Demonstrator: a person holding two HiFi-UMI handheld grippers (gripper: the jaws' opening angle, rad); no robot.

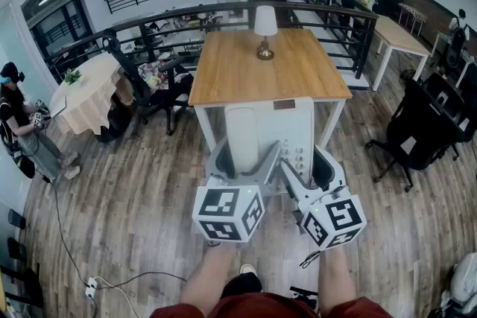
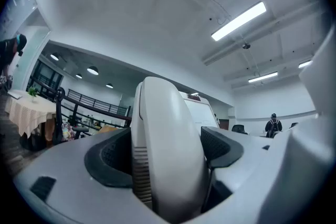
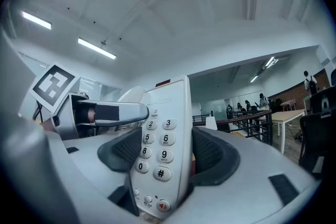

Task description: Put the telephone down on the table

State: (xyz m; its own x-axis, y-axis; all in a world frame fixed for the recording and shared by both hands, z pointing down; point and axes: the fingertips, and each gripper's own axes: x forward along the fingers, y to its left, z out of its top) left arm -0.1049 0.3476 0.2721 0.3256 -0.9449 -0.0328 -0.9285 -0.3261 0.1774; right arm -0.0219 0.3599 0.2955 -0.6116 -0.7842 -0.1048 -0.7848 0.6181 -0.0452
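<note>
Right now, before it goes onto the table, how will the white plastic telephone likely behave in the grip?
The white plastic telephone looks rigid, so it should not sag. Its smooth shell may slip. The rounded handset probably just rests on the keypad base, so tilting could dislodge it.

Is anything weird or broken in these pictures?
Nothing looks broken or spilled. One odd thing: the telephone is not on the wooden table. The left gripper and right gripper clamp it in the air at the table's near edge.
</note>
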